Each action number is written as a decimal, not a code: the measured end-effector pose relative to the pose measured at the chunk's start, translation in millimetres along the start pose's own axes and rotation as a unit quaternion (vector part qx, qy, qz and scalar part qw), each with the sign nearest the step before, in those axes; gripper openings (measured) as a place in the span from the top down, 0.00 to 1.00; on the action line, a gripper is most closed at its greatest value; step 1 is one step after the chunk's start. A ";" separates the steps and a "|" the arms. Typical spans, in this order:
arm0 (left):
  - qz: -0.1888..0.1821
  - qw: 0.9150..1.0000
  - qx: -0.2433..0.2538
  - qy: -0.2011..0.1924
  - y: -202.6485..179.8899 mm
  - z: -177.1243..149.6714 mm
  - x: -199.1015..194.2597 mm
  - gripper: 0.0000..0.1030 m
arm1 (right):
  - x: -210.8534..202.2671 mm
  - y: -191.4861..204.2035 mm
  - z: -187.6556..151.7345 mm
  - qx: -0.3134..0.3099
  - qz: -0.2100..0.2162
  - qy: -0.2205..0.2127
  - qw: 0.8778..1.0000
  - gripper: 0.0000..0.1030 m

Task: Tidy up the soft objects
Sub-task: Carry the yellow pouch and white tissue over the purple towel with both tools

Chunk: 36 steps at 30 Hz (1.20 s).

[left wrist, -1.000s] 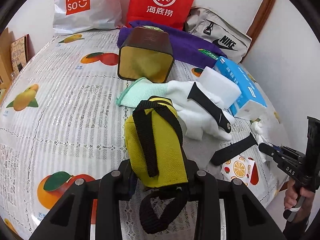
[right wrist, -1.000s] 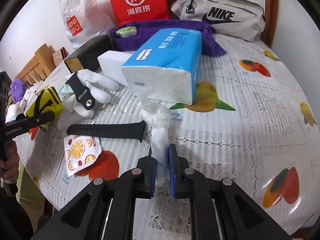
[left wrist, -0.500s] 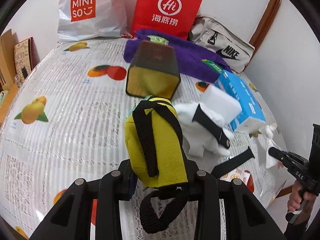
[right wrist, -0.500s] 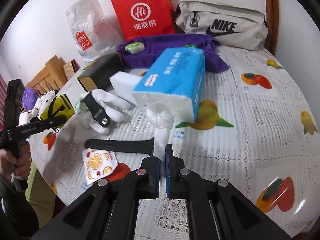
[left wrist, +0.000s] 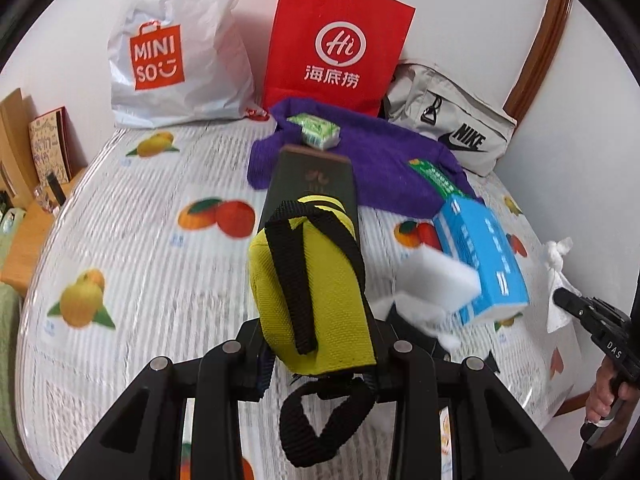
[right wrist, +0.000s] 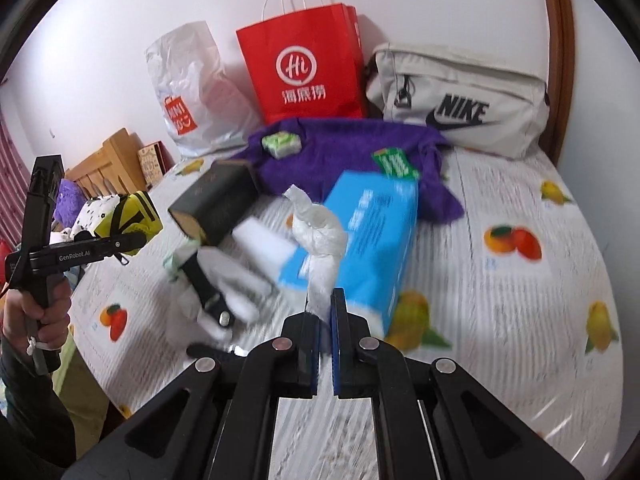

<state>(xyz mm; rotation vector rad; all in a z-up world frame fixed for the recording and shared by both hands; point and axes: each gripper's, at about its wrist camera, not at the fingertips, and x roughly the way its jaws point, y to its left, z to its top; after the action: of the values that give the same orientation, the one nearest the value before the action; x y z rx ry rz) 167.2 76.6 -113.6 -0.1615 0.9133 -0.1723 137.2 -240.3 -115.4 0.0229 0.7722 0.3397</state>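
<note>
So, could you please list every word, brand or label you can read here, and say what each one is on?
"MINISO": white plastic bag.
"Hi", with three Chinese characters below: red paper bag.
"NIKE": grey bag.
"GenRobot.AI": left gripper.
"DAS": right gripper.
Too blurred or small to read: print on the blue tissue pack, green packets, dark box.

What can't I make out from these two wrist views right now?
- White glove: motion-blurred in the right wrist view; in the left wrist view, mostly hidden behind the yellow pouch.
- Black strap on the table: half hidden by the right gripper body.
- Print on the blue tissue pack: blurred in both views.
- Dark box: its open end is hidden by the pouch in the left gripper.
</note>
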 end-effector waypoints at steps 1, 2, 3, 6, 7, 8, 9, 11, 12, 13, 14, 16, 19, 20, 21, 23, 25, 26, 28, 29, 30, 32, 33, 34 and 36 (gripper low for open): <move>0.002 1.000 0.000 -0.001 -0.2 5.9 1.0 0.68 | 1.4 -1.2 6.7 -0.002 -0.001 -0.003 1.000 0.95; 0.004 1.000 0.001 -0.003 -0.2 11.6 2.1 0.68 | 3.1 -2.5 12.9 -0.004 -0.002 -0.006 1.000 0.95; 0.004 1.000 0.001 -0.004 -0.7 16.6 2.8 0.68 | 5.5 -4.1 19.6 -0.005 -0.002 -0.008 1.000 0.95; 0.006 1.000 0.002 -0.006 -1.2 30.6 5.9 0.68 | 13.6 -8.2 37.1 -0.006 -0.002 -0.013 1.000 0.95; 0.008 1.000 0.002 -0.006 -1.6 34.5 7.0 0.68 | 15.7 -9.3 41.2 -0.005 -0.002 -0.014 1.000 0.95; 0.009 1.000 0.002 -0.005 -1.4 40.0 9.4 0.68 | 18.9 -10.8 46.5 -0.005 -0.002 -0.015 1.000 0.95; 0.008 1.000 0.002 -0.004 -1.0 45.8 12.3 0.68 | 22.9 -12.3 52.3 -0.005 -0.001 -0.015 1.000 0.95; 0.006 1.000 0.000 -0.003 -0.4 56.7 17.9 0.68 | 30.3 -15.4 62.4 -0.004 -0.002 -0.017 1.000 0.95; 0.005 1.000 0.000 -0.002 0.3 61.0 19.9 0.68 | 34.8 -17.3 68.0 -0.003 -0.002 -0.017 1.000 0.95; 0.004 1.000 -0.002 -0.002 0.5 68.8 23.6 0.68 | 39.2 -18.9 73.5 -0.004 -0.002 -0.017 1.000 0.95; 0.003 1.000 -0.003 -0.001 0.4 74.3 25.9 0.68 | 44.2 -21.1 79.8 -0.004 -0.003 -0.017 1.000 0.95; 0.001 1.000 -0.001 -0.001 -1.1 89.1 32.7 0.68 | 52.4 -24.2 90.3 -0.005 -0.003 -0.018 1.000 0.95; -0.001 1.000 0.005 -0.001 -3.6 107.8 40.9 0.68 | 65.8 -29.8 106.2 -0.009 -0.013 -0.018 1.000 0.95; -0.003 1.000 0.008 -0.001 -4.5 115.1 44.7 0.68 | 70.2 -31.9 110.9 -0.009 -0.013 -0.018 1.000 0.95; -0.004 1.000 0.009 0.000 -5.3 122.3 49.3 0.68 | 76.4 -35.2 116.9 -0.007 -0.013 -0.017 1.000 0.95; -0.008 1.000 0.011 0.004 -6.4 133.0 58.7 0.68 | 87.0 -39.6 125.1 -0.007 -0.017 -0.011 1.000 0.95; -0.012 1.000 0.012 0.011 -8.5 144.0 72.6 0.68 | 96.9 -43.5 132.0 -0.009 -0.020 -0.009 1.000 0.95; -0.015 1.000 0.013 0.016 -9.5 148.9 79.6 0.68 | 101.9 -45.7 135.2 -0.009 -0.020 -0.007 1.000 0.95; -0.020 1.000 0.012 0.020 -11.0 156.4 89.9 0.68 | 112.9 -49.4 141.1 -0.009 -0.021 -0.003 1.000 0.95; -0.024 0.999 0.012 0.025 -12.5 162.4 98.2 0.68 | 119.3 -51.2 143.6 -0.011 -0.022 0.001 1.000 0.95; -0.027 0.999 0.012 0.027 -14.0 166.0 103.5 0.68 | 125.4 -52.8 145.4 -0.012 -0.024 0.007 1.000 0.95; -0.031 0.999 0.017 0.034 -18.5 173.4 115.6 0.68 | 137.3 -57.0 148.0 -0.011 -0.027 0.017 0.999 0.95; -0.030 0.999 0.020 0.037 -20.1 175.7 121.5 0.68 | 142.4 -59.0 148.4 -0.010 -0.026 0.022 0.999 0.95; -0.028 0.999 0.021 0.042 -21.2 177.6 128.0 0.68 | 148.9 -61.7 149.1 -0.009 -0.026 0.028 0.999 0.95; -0.030 0.998 0.016 0.051 -20.4 179.4 139.2 0.68 | 159.7 -65.8 149.4 -0.007 -0.028 0.040 0.999 0.95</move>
<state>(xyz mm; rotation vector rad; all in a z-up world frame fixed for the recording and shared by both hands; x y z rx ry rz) 391.9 38.3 -108.8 -0.1513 1.0069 -0.2528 365.4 -237.7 -126.1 -0.0259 0.8474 0.2939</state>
